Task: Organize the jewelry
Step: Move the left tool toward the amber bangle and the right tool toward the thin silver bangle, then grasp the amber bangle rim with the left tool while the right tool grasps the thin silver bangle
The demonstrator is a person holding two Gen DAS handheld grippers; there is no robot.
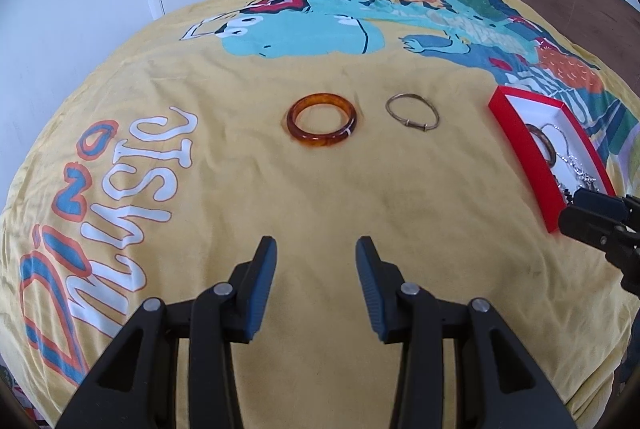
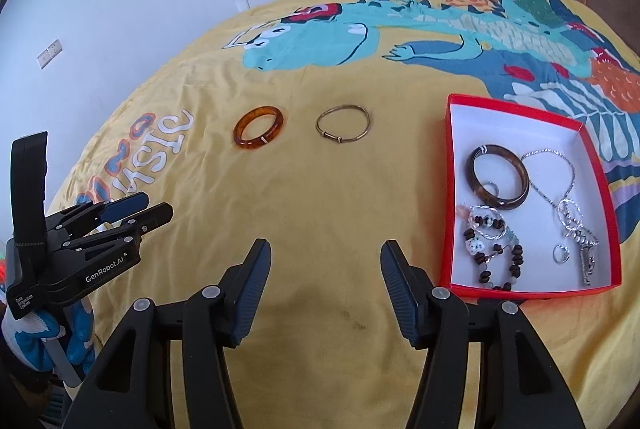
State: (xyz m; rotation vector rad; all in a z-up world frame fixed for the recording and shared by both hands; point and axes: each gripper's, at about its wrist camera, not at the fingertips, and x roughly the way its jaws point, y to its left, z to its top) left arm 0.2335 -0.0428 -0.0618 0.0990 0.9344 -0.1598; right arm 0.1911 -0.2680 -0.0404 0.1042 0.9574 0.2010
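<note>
Status from my remote station: the bed [image 2: 320,229], covered by a yellow dinosaur-print duvet, carries all the jewelry.

Completed portion, as I judge it: the red box [image 2: 450,189] lies at 3 o'clock in the right wrist view. It already contains a dark brown bangle [image 2: 478,185], a silver chain [image 2: 560,185], a beaded bracelet [image 2: 516,261], a small silver ring [image 2: 561,253] and a silver pendant [image 2: 587,263].

Remaining portion: two pieces lie outside the box on the duvet.
1. The amber bangle [image 1: 321,122] lies flat at 12 o'clock in the left wrist view, directly ahead of the left hand-held gripper [image 1: 316,247].
2. The thin metal bangle [image 1: 412,110] lies just beside it toward 1 o'clock, apart from it, between the amber bangle and the box.

Gripper state:
- Left hand-held gripper: jaws stand apart at a moderate width with nothing between them. It hangs above bare duvet, short of the amber bangle.
- Right hand-held gripper [image 2: 326,249]: jaws stand wide apart and empty. It points at bare duvet, with the thin metal bangle at 12 o'clock and the box at 3 o'clock.

Assessment: I judge the task to be well past halfway. Two pickups and two placements into the red box remain. Neither gripper touches any piece yet.
</note>
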